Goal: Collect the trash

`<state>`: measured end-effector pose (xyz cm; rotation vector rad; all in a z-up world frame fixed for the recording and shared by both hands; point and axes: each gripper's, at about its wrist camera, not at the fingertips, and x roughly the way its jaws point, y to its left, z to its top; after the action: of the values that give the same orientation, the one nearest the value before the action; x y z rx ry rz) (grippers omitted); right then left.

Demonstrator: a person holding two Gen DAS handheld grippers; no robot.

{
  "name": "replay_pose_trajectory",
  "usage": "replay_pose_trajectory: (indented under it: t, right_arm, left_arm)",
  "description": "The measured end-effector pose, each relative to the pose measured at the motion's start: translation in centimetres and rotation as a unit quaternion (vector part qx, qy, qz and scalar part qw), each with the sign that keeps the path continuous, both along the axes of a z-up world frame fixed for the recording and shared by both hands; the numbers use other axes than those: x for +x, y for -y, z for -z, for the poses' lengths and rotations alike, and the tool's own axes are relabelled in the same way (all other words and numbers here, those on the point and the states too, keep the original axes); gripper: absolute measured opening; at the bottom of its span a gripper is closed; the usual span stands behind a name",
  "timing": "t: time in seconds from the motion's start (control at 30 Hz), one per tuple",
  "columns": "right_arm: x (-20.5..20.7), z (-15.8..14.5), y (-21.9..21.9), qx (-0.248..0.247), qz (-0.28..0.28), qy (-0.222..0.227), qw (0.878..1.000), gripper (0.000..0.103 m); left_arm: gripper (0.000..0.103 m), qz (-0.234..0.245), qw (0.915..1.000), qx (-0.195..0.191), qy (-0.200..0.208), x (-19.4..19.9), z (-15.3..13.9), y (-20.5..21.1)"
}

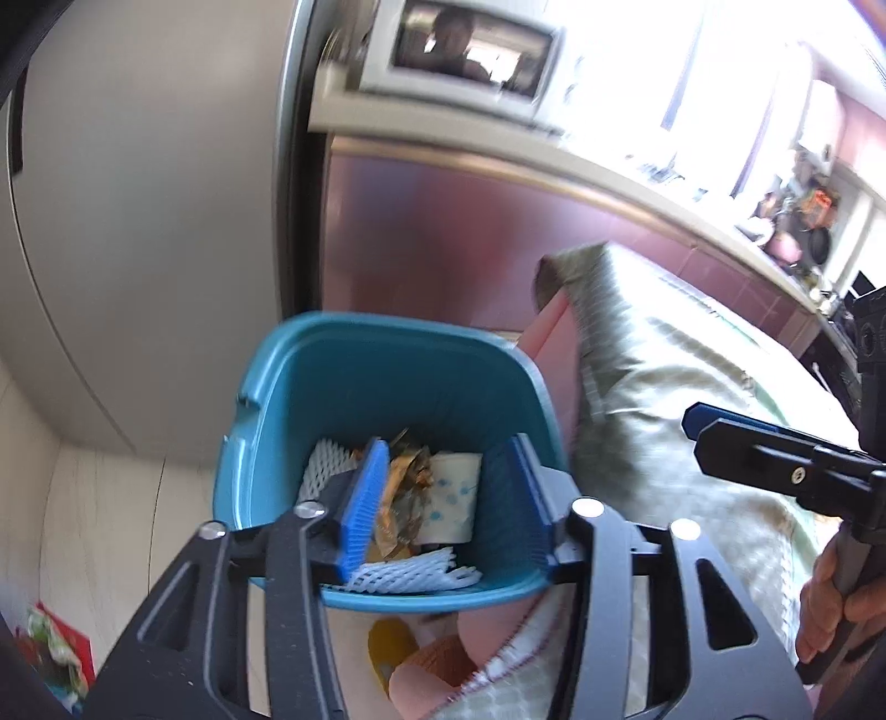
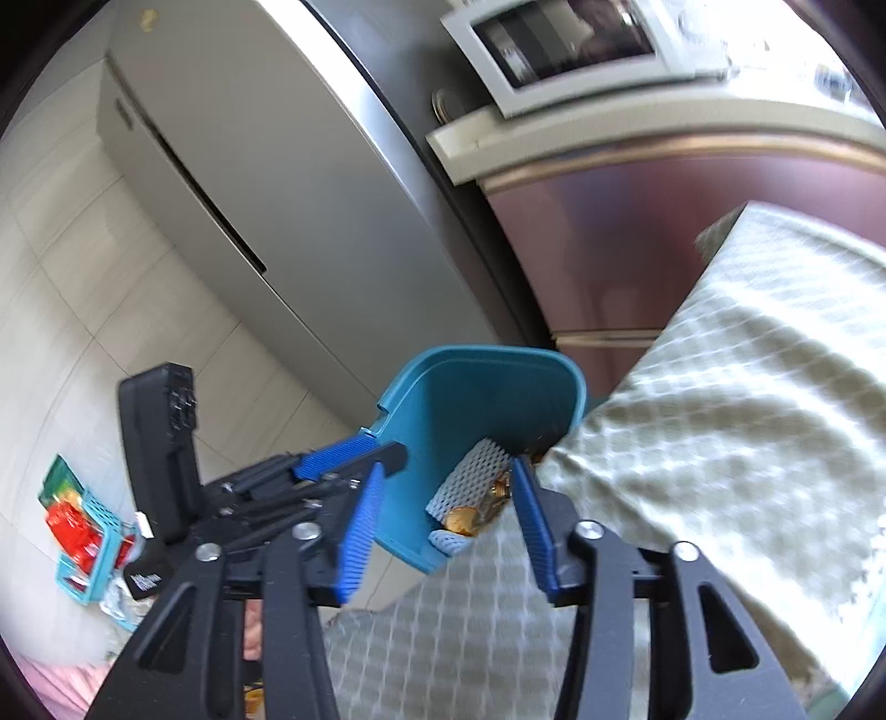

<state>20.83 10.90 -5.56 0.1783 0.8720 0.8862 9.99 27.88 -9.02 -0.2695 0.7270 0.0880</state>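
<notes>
A teal trash bin [image 1: 387, 360] stands on the floor beside a table. Inside it lie white foam netting [image 1: 326, 465], a crumpled golden wrapper [image 1: 407, 487] and a white paper with blue dots [image 1: 454, 493]. My left gripper [image 1: 447, 443] hovers over the bin's mouth, open, with nothing between its blue pads. In the right wrist view the bin [image 2: 470, 399] shows foam netting [image 2: 470, 476] and the wrapper [image 2: 465, 518]. My right gripper [image 2: 448, 465] is open and empty near the bin's rim, at the table edge. The left gripper [image 2: 354, 448] shows just left of it.
A green-and-white checked cloth [image 2: 720, 415] covers the table to the right of the bin. A grey fridge [image 1: 138, 221] and a maroon cabinet [image 1: 470, 232] stand behind it, a microwave [image 1: 470, 50] above. A teal basket with red packets [image 2: 88, 531] lies on the floor at left.
</notes>
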Motion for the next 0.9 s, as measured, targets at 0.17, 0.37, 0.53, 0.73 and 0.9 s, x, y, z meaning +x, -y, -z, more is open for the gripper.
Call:
replay_pose_trajectory:
  t: [0.17,0.37,0.53,0.73,0.9]
  right_arm:
    - [-3.8,-1.9,3.6,-0.010,0.045,0.072,0.996,0.073]
    - [-9.0,-3.0,9.0,-0.038,0.135,0.159,0.977,0.095]
    - [-12.0,-3.1,12.5,-0.065,0.216,0.197,0.954,0.096]
    - [-15.9,-2.6,17.5,-0.080,0.292,0.234,0.924,0.096]
    - [-17.8,-2.4,20.3,-0.084,0.335,0.236,0.908,0.096]
  left_arm:
    - [0.077,0.025,0.9969,0.032,0.068,-3.3,-2.9,2.6]
    - [0.097,0.045,0.9869,0.068,0.139,-7.2,-4.9,6.6]
    - [0.097,0.053,0.9823,0.070,0.165,-9.5,-5.5,9.6]
    - [0.097,0.050,0.9773,0.081,0.190,-12.1,-6.3,12.8]
    - [0.097,0.046,0.9759,0.093,0.192,-13.0,-6.5,14.5]
